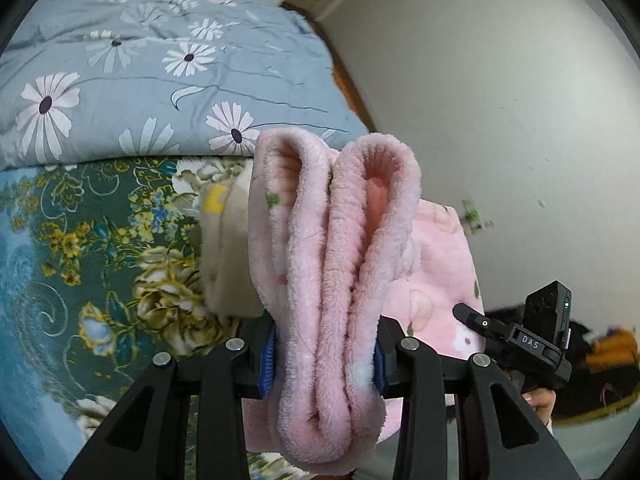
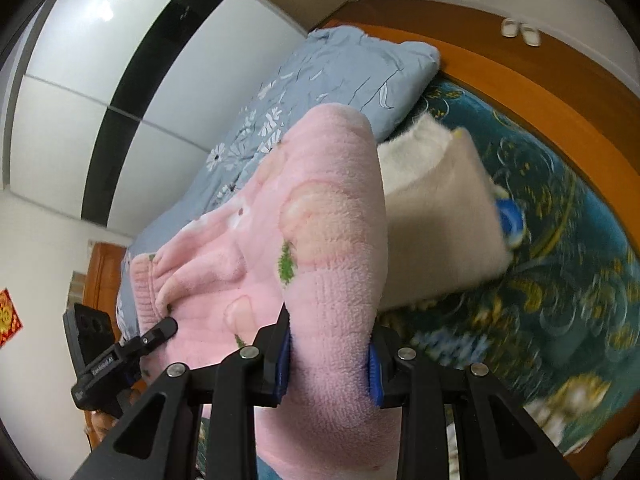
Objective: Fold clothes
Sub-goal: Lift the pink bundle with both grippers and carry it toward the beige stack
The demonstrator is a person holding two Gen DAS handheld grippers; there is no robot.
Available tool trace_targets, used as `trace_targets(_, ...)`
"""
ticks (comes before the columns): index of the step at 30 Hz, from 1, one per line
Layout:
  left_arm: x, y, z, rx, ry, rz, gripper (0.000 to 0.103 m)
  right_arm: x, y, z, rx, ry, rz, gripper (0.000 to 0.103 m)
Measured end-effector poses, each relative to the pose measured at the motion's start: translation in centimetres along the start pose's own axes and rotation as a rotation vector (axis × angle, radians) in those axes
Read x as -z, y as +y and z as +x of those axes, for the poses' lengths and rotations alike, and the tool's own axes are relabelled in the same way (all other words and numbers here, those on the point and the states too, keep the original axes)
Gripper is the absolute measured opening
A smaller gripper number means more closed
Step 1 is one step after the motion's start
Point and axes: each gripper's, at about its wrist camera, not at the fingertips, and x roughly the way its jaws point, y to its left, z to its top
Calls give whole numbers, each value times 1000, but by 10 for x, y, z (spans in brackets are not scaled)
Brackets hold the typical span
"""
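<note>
A pink fleece garment (image 1: 332,264) with small flower prints is folded into thick layers and held up above the bed. My left gripper (image 1: 323,358) is shut on its bunched folds. My right gripper (image 2: 329,364) is shut on another thick part of the same pink garment (image 2: 320,216). The right gripper also shows in the left wrist view (image 1: 516,340) at the garment's right edge, and the left gripper shows in the right wrist view (image 2: 120,352) at the garment's left edge. A folded cream fleece garment (image 2: 436,208) lies on the bed behind; it also shows in the left wrist view (image 1: 224,248).
The bed has a teal floral sheet (image 1: 80,248) and a blue-grey daisy quilt (image 1: 160,72) piled at its far side. A wooden bed frame (image 2: 540,80) runs along the edge. A white wall (image 1: 500,100) and a wardrobe (image 2: 120,100) stand beyond. Dark clutter (image 1: 600,368) lies at the right.
</note>
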Motion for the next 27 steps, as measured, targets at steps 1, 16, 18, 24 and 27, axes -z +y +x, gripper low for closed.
trace_targets(1, -5, -4, 10, -13, 0, -14, 38, -12, -7, 4, -4, 15, -10, 32)
trace_targets(16, -49, 4, 110, -97, 46, -230, 39, -116, -81, 71, -31, 138, 9, 32)
trace_targets(18, -53, 11, 118, -91, 47, -251, 39, -121, -86, 76, -33, 143, 22, 32)
trace_targets(24, -59, 36, 147, -107, 73, -291, 42, -129, -96, 94, -19, 156, 10, 34)
trace_targets(27, -54, 51, 162, -101, 94, -326, 44, -121, -105, 112, 14, 187, 8, 37)
